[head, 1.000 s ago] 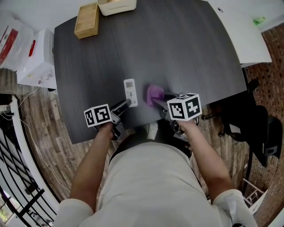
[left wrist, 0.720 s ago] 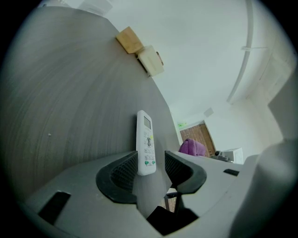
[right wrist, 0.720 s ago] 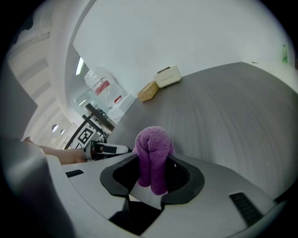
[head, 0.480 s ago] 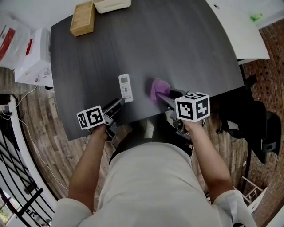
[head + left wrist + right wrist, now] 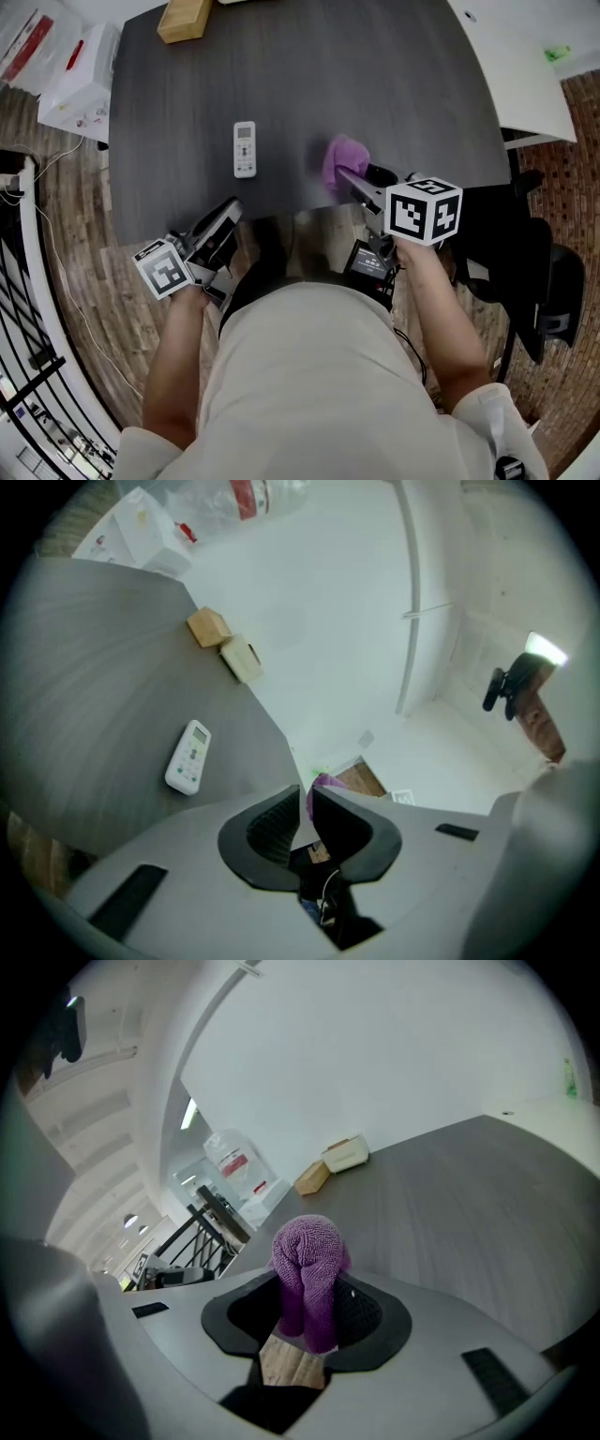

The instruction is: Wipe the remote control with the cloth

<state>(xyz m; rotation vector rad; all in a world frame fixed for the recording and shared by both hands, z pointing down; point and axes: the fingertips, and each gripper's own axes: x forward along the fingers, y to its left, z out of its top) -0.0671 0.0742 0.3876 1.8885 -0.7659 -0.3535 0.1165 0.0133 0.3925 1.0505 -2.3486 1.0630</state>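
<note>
The white remote control [image 5: 244,149] lies face up on the dark table [image 5: 403,84]; it also shows in the left gripper view [image 5: 188,757]. My left gripper [image 5: 228,208] hovers at the table's near edge, well short of the remote. Its jaws [image 5: 306,794] are closing, with only a narrow gap and nothing between them. My right gripper [image 5: 352,183] is shut on the purple cloth [image 5: 344,161], to the right of the remote. In the right gripper view the cloth [image 5: 307,1269] bulges up out of the right gripper [image 5: 309,1290] as a folded wad.
A wooden box [image 5: 184,19] sits at the table's far left corner, with a beige box [image 5: 241,658] beside it. A white carton [image 5: 80,80] lies left of the table, a white table [image 5: 516,75] to the right, a black chair [image 5: 534,272] at the near right.
My left gripper has drawn back from beside the remote to the table's near edge. The right gripper still holds the cloth to the remote's right.
</note>
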